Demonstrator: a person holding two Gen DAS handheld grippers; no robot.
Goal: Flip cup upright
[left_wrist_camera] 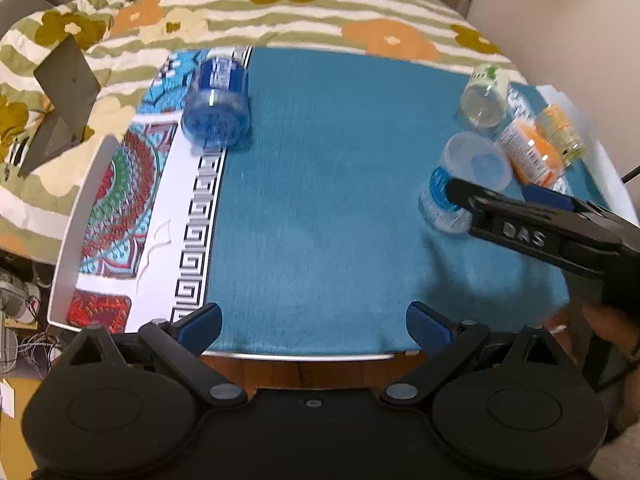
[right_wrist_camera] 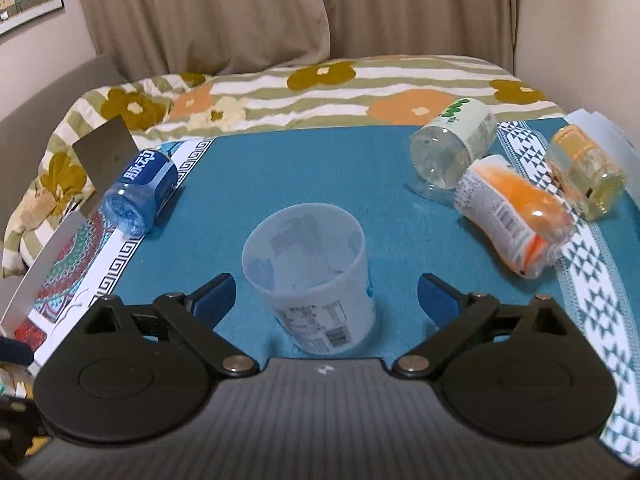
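Translucent white plastic cup (right_wrist_camera: 310, 276) with a printed label stands mouth-up on the teal cloth (right_wrist_camera: 288, 176) covering the table, right of centre as the left wrist view shows it (left_wrist_camera: 466, 184). Right gripper (right_wrist_camera: 326, 294): blue-padded fingers spread wide, one on either side of the cup, neither pad touching the wall in the right wrist view. In the left wrist view the same gripper (left_wrist_camera: 496, 196) comes in from the right edge, and its near black finger crosses in front of the cup's label. Left gripper (left_wrist_camera: 314, 326): fingers wide apart, nothing between them, sitting over the near edge of the table well apart from the cup. Blue-labelled clear plastic bottle (right_wrist_camera: 138, 190) lies on its side at the left, across the border of the patterned mat (right_wrist_camera: 120, 256). At the right, three more bottles lie on their sides close together: a clear one with a green-and-white label (right_wrist_camera: 454, 146), an orange-labelled one (right_wrist_camera: 516, 220), a pale yellow one (right_wrist_camera: 584, 172). Floral striped bedding (right_wrist_camera: 320, 88) behind the table; beige curtain (right_wrist_camera: 280, 12) behind that.
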